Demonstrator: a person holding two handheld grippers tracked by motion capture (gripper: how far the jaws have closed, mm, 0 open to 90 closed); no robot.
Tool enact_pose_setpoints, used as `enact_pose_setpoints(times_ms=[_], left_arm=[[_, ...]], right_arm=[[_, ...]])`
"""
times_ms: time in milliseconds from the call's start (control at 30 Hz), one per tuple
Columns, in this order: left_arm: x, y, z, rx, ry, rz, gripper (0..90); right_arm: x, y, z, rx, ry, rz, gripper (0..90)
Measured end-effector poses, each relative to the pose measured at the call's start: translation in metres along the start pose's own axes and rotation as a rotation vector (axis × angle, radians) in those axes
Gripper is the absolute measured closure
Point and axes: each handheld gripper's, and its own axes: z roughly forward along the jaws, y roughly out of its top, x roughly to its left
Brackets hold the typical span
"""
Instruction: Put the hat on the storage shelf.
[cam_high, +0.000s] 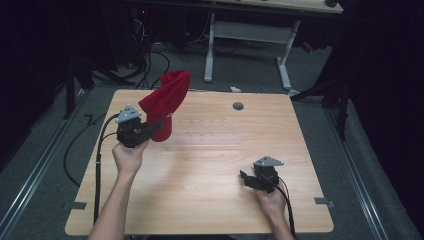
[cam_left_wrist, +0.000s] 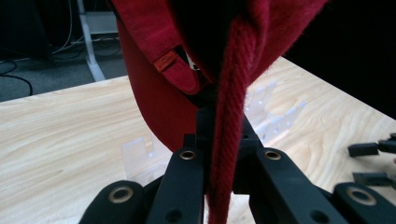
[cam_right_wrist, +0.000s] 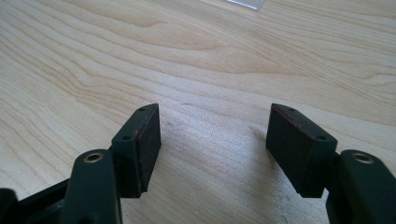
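Observation:
A red knit hat (cam_high: 166, 100) with a small orange label hangs lifted above the left rear of the wooden table (cam_high: 200, 190). My left gripper (cam_high: 156, 126) is shut on its lower edge. In the left gripper view the hat (cam_left_wrist: 154, 93) drapes over the jaws, and a thick knit fold runs down between them at my left gripper (cam_left_wrist: 219, 144). My right gripper (cam_high: 246, 178) rests low at the front right of the table, open and holding nothing. In its own view my right gripper (cam_right_wrist: 212, 135) has its pads wide apart over bare wood.
A clear plastic rack (cam_high: 210, 132) lies flat in the middle of the table, just right of the hat, and shows behind it as the rack (cam_left_wrist: 275, 107). A grey grommet (cam_high: 238, 106) sits near the rear edge. A desk frame (cam_high: 250, 35) stands beyond the table.

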Motion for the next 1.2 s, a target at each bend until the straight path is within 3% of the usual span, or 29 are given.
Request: enact_pose_setpoints(times_ms=[300, 633, 933, 1200], left_arm=[[0.01, -0.005, 0.025, 0.009, 0.045, 0.024, 85.5], [0.021, -0.016, 0.035, -0.007, 0.069, 0.046, 85.5], [0.031, -0.022, 0.036, -0.026, 0.081, 0.0, 85.3], [0.036, -0.028, 0.035, -0.016, 0.092, -0.013, 85.1]], right_arm=[[0.0, 0.0, 0.0, -0.002, -0.002, -0.008, 35.0], [0.0, 0.0, 0.0, -0.001, -0.001, -0.01, 34.6], [0.001, 0.0, 0.0, -0.002, 0.002, -0.01, 34.2], [0.001, 0.0, 0.0, -0.002, 0.002, -0.009, 34.2]])
